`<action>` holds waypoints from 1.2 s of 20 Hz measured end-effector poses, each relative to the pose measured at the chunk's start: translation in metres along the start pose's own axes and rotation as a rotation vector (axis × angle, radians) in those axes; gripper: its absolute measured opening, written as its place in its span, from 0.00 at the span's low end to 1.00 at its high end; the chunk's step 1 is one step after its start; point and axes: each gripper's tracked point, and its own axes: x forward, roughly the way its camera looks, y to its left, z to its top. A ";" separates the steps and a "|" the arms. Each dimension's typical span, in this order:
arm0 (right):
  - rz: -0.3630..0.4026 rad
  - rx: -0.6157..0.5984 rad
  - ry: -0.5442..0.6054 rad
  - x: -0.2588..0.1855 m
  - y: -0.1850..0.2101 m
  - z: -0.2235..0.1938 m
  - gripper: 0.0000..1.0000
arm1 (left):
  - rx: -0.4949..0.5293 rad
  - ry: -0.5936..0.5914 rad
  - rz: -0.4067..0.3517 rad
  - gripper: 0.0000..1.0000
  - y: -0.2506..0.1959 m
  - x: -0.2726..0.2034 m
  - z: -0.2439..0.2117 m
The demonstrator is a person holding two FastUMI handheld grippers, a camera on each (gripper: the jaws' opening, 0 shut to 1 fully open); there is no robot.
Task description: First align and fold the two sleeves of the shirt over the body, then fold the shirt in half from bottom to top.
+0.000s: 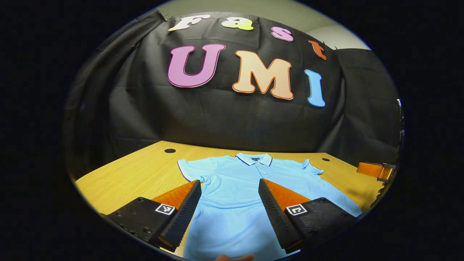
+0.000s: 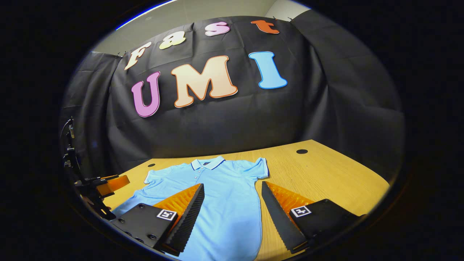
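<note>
Shirt (image 1: 235, 195) flat on the wooden table (image 1: 137, 174), light blue polo, collar toward the black cloth wall (image 1: 224, 116), both short sleeves spread out to the sides — nothing folded yet.

In the left gripper view we see the left gripper (image 1: 230, 214) held above the lower part of the shirt, pointing forward toward the collar. Its fingers stand wide apart and grasp nothing; blue fabric shows in the gap between them. A bit of a hand (image 1: 233, 257) shows at the bottom edge of this view. Far off at the right edge we see part of the other gripper.

In the right gripper view we note the right gripper (image 2: 232, 217) hovering over the shirt's hem-side edge, one finger over the fabric, the other over bare table (image 2: 326, 170) just beside the shirt's side seam. Fingers spread, released, gripping nothing. We cannot tell whether either gripper touches the cloth. Dark round holes sit in the tabletop near the wall — one (image 2: 301, 151) well apart from the near sleeve (image 2: 259, 167).
</note>
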 end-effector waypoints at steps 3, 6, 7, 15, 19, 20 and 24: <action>0.007 -0.010 0.034 0.008 -0.004 0.006 0.98 | 0.024 0.001 0.015 0.95 0.008 0.001 0.000; 0.004 -0.042 0.104 0.020 -0.011 0.007 0.98 | 0.034 0.005 0.029 0.95 0.015 0.002 -0.002; -0.001 -0.068 0.124 0.025 -0.014 0.009 0.98 | 0.038 0.006 0.036 0.95 0.018 0.002 -0.001; 0.000 -0.129 0.230 0.102 -0.028 0.024 0.98 | 0.048 0.002 0.077 0.94 0.032 -0.004 -0.003; -0.050 -0.204 0.271 0.157 -0.046 0.019 0.95 | 0.051 0.006 0.086 0.95 0.036 -0.008 -0.003; -0.065 -0.215 0.292 0.171 -0.051 0.014 0.98 | 0.053 0.005 0.089 0.94 0.037 -0.008 -0.002; -0.112 -0.249 0.352 0.216 -0.068 -0.006 0.99 | 0.050 0.009 0.092 0.95 0.038 -0.009 -0.004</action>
